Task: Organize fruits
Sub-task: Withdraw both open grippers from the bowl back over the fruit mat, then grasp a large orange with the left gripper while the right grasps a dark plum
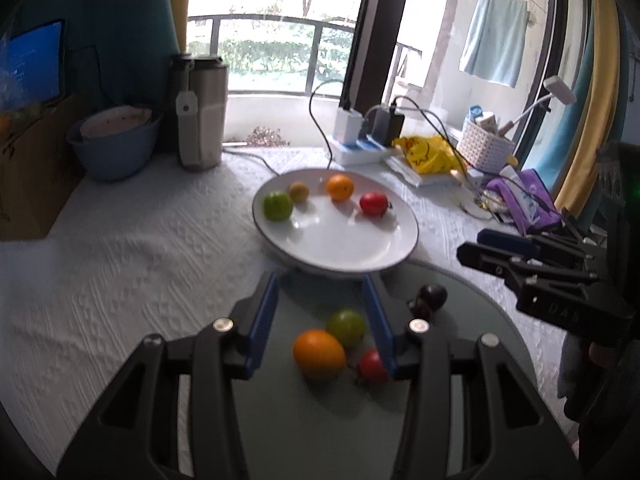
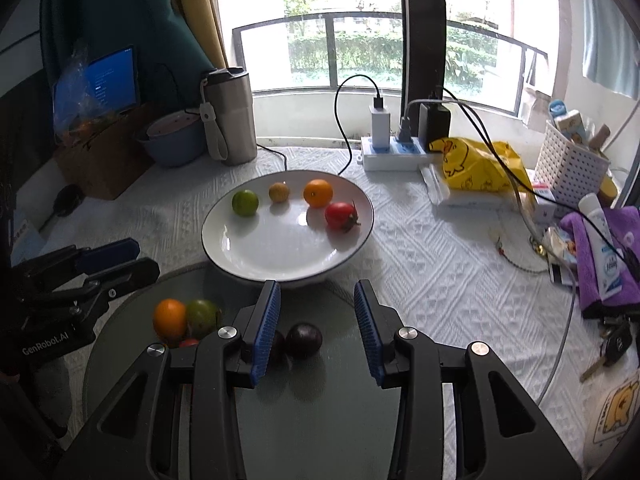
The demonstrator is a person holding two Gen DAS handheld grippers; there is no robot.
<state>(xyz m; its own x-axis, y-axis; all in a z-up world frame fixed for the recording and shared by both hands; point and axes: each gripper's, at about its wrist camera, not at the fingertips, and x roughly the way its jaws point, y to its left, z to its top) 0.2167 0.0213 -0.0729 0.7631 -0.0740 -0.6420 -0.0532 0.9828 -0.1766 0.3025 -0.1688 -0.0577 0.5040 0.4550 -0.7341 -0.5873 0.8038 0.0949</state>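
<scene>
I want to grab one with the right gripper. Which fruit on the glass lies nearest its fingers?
The dark purple fruit, just ahead between the right gripper fingers; the orange, green and red ones sit off left.

- White plate (image 2: 224, 240), dark-rimmed, resting on the patterned cloth: green fruit (image 2: 245, 202) at 10 o'clock, small yellow fruit (image 2: 278, 192) at 11, orange (image 2: 318, 193) at 1, red tomato (image 2: 340, 215) with stem at 2.
- Round grey-green glass board (image 2: 320, 420) just at the plate's 6 o'clock: an orange fruit (image 2: 169, 318), a greenish fruit (image 2: 202, 313) and a red tomato (image 1: 372, 365) clustered touching; two dark purple fruits (image 2: 303, 340) side by side nearby.
</scene>
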